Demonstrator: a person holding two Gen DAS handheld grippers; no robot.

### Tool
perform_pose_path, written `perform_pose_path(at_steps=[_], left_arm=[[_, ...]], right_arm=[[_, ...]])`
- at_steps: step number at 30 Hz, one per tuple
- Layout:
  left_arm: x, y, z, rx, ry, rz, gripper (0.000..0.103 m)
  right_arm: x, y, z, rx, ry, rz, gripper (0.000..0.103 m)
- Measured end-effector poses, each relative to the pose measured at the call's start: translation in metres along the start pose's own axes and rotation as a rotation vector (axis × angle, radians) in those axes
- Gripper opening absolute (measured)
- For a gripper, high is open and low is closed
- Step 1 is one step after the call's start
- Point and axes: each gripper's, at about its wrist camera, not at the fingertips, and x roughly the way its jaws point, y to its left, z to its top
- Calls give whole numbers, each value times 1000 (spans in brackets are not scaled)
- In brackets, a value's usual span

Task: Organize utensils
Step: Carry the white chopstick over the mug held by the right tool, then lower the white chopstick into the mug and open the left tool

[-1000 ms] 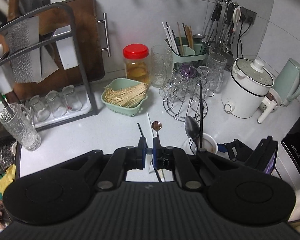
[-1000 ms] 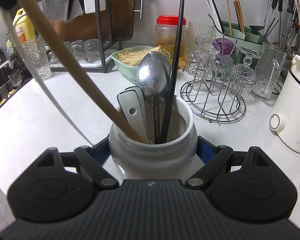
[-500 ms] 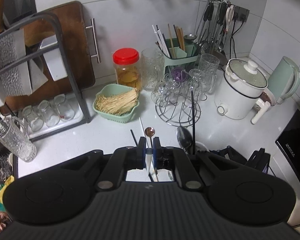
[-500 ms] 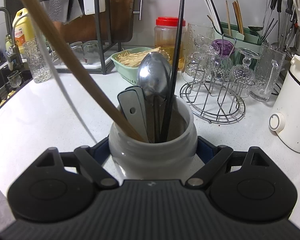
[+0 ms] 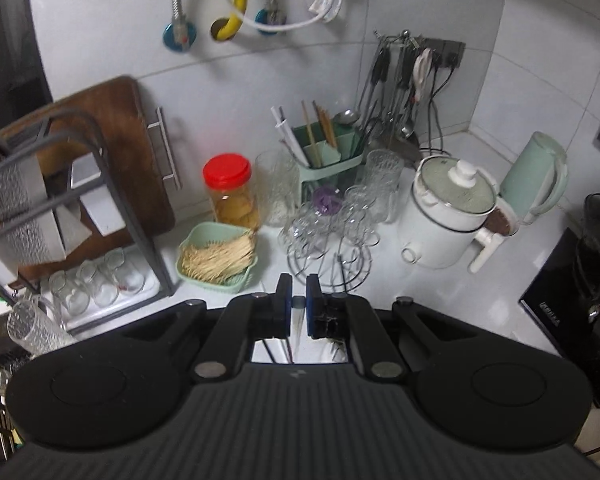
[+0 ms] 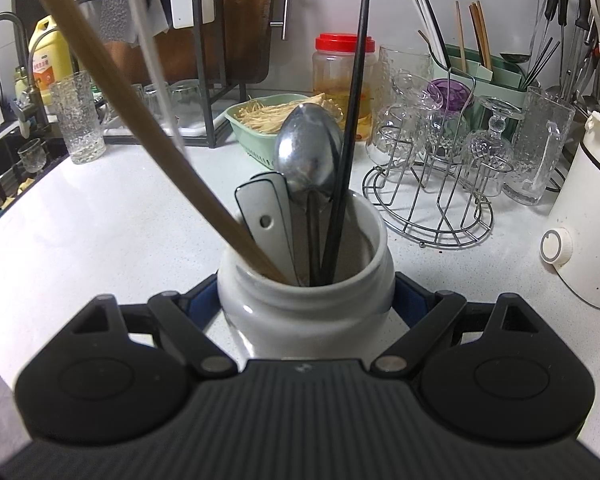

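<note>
Utensil jar (image 6: 306, 312) (white) in right claw (image 6: 306, 304)

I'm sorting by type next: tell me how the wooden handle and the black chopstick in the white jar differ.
The wooden handle is thick, tan and leans steeply toward the upper left; the black chopstick is thin, dark and stands nearly upright. The handle rests against the jar's left rim, the chopstick nearer its middle. Both rise well above the white jar, which the right gripper clamps.
</note>
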Motion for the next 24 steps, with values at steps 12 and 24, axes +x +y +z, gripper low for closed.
perform_pose_path(at_steps=[12,24], left_arm=[[-19,-22,39,18,-34,-71,8],[62,-36,38,-19,173,-154,8]], right_arm=[[0,0,0,-5,-3,5,90],[0,1,-1,-2,-10,5,90]])
